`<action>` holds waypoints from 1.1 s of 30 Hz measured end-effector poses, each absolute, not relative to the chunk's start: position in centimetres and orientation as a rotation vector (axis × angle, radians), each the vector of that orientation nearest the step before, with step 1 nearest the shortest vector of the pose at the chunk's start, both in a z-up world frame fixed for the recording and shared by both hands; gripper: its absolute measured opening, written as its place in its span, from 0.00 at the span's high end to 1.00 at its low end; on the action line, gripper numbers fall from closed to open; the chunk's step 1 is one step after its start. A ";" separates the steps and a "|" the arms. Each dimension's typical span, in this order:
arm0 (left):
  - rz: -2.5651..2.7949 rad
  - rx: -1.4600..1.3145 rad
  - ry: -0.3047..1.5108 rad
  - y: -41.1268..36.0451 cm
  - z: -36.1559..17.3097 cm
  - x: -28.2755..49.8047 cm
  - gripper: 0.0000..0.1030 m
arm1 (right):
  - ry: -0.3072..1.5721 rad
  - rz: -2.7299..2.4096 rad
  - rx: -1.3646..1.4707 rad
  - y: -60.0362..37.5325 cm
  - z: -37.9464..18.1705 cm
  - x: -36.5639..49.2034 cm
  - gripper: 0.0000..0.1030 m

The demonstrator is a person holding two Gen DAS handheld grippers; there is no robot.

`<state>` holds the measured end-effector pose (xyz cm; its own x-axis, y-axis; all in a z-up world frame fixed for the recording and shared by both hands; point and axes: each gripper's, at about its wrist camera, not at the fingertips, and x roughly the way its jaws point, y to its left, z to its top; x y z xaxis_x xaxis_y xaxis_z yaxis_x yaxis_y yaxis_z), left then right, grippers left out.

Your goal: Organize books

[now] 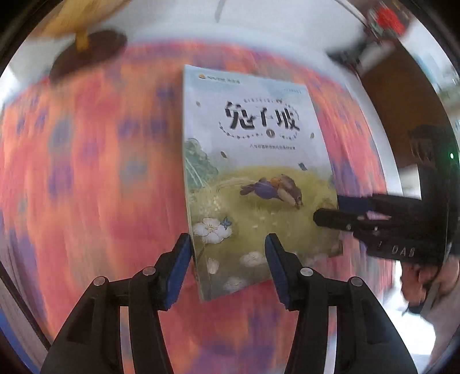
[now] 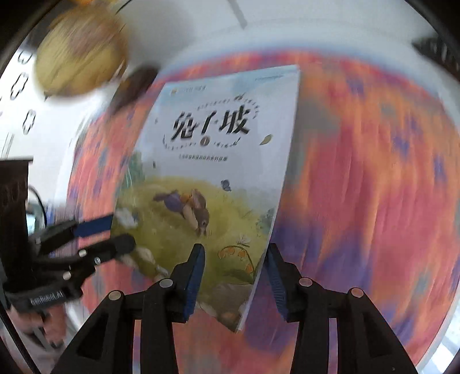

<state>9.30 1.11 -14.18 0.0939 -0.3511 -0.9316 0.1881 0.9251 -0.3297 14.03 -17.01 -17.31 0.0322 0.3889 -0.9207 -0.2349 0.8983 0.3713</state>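
A thin picture book (image 1: 258,161) with a running rabbit on its pale cover hangs tilted above an orange and purple cloth (image 1: 100,172). It looks sharp while the cloth is smeared. My left gripper (image 1: 227,259) straddles its lower left corner. One blue pad sits at the spine edge, the other lies over the cover, and the gap is far wider than the book. My right gripper (image 2: 235,264) straddles the lower right corner of the book (image 2: 218,161) the same way. Each shows in the other's view, the right gripper (image 1: 327,208) at the right edge and the left gripper (image 2: 122,231) at the left.
A yellowish round object (image 2: 80,49) on a dark base (image 1: 89,51) stands at the far left, just off the cloth (image 2: 373,172). White surface (image 1: 258,26) lies beyond the cloth. A person's hand (image 1: 425,282) holds the right gripper's handle.
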 end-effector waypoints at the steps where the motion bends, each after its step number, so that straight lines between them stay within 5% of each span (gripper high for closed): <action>1: -0.448 -0.159 1.503 1.5 -15.1 7.0 0.53 | 1.483 0.508 0.120 -17.1 -17.2 12.3 0.58; 4: -0.514 -0.273 1.591 3.4 -16.7 3.7 0.53 | 1.554 0.599 0.211 -19.1 -17.9 7.4 0.59; 10: -0.470 -0.380 1.585 5.6 -17.3 7.0 0.60 | 1.530 0.595 0.586 -24.6 -20.5 8.4 0.86; 25: -0.551 -0.422 1.541 5.7 -16.1 6.6 0.63 | 1.493 0.742 0.475 -20.9 -20.6 10.4 0.88; 33: -0.345 -0.096 1.589 5.3 -14.6 5.4 0.65 | 1.424 0.811 0.392 -17.5 -17.7 9.6 0.89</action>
<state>5.42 5.30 -14.60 -0.0540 -0.2726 -0.9606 0.1506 0.9488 -0.2777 9.61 -17.48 -17.74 -0.0535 0.6972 -0.7149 -0.2592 0.6816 0.6842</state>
